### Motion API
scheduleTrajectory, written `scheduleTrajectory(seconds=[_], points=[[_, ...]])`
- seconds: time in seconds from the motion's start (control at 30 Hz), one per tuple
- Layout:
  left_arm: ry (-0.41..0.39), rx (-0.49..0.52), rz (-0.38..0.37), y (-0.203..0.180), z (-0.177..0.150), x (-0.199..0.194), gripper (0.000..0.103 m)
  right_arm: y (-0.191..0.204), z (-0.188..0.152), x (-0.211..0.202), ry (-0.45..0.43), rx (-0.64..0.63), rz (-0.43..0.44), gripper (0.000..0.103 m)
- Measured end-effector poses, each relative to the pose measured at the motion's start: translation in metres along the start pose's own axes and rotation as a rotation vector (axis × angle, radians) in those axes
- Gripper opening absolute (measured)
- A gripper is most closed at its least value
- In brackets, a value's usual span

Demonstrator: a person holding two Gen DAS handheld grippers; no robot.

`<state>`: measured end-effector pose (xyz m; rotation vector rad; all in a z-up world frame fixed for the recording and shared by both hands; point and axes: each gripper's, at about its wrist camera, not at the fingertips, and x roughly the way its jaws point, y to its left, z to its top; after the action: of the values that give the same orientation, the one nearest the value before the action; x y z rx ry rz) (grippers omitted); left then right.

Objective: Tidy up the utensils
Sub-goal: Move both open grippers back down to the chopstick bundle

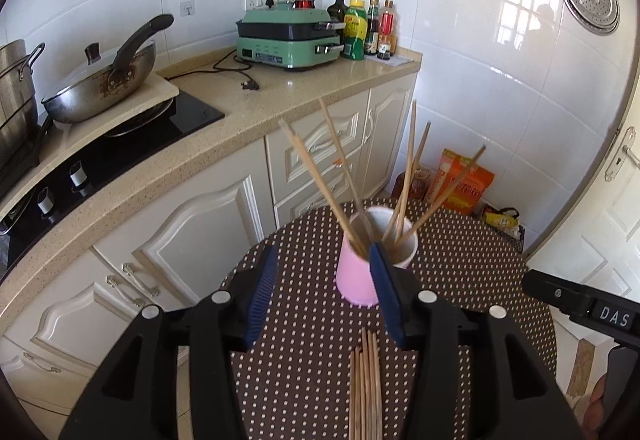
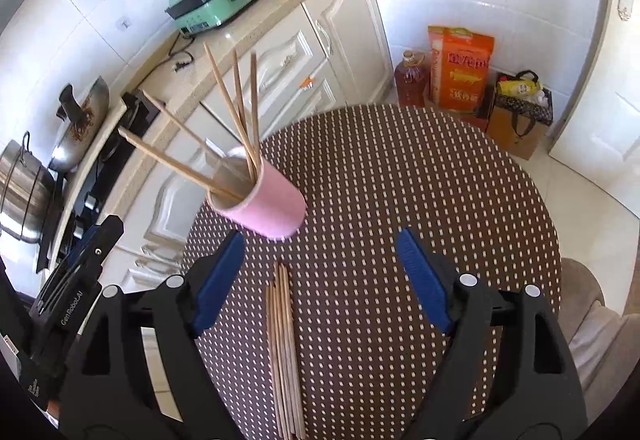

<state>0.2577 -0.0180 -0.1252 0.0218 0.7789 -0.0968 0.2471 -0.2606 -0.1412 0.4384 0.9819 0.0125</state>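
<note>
My left hand-held gripper (image 1: 326, 272) hung released over the round desk (image 1: 460, 260) with its brown dotted cover, its blue pads standing apart and pressing on nothing. Through that camera the pink cup (image 1: 362, 260) stood upright just past the fingertips, toward one o'clock of them, with the right pad crossing in front of its rim; whether pad and cup touched I could not tell. Six wooden chopsticks (image 1: 320, 180) fanned out of the cup, two leaning toward eleven o'clock and four toward one. A bundle of loose chopsticks (image 1: 365, 384) lay flat on the desk at six o'clock from the cup, side by side and pointing toward it, below and between my left jaws. My right hand-held gripper (image 2: 320, 252) was released too, its jaws spread wide above bare cloth and gripping nothing. In its view the cup (image 2: 264, 208) sat at eleven o'clock, near the left pad, and the loose bundle (image 2: 284, 352) lay just inside that same pad. Beyond the desk, at twelve o'clock, ran the kitchen counter (image 1: 280, 96) with a green electric grill (image 1: 288, 40) and a row of bottles (image 1: 364, 28); a wok (image 1: 104, 80) rested at nine o'clock by the stove.
</note>
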Motion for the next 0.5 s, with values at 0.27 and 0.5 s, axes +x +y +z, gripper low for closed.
scheduleTrajectory(seconds=[0.27, 0.5], points=[[0.093, 0.007, 0.025, 0.013, -0.044, 0.003, 0.048, -0.005, -0.039, 0.02, 0.102, -0.017, -0.042, 0.078], [0.173, 0.023, 0.034, 0.019, -0.08, 0.009, 0.048, 0.0, -0.068, 0.045, 0.18, -0.039, -0.074, 0.078]])
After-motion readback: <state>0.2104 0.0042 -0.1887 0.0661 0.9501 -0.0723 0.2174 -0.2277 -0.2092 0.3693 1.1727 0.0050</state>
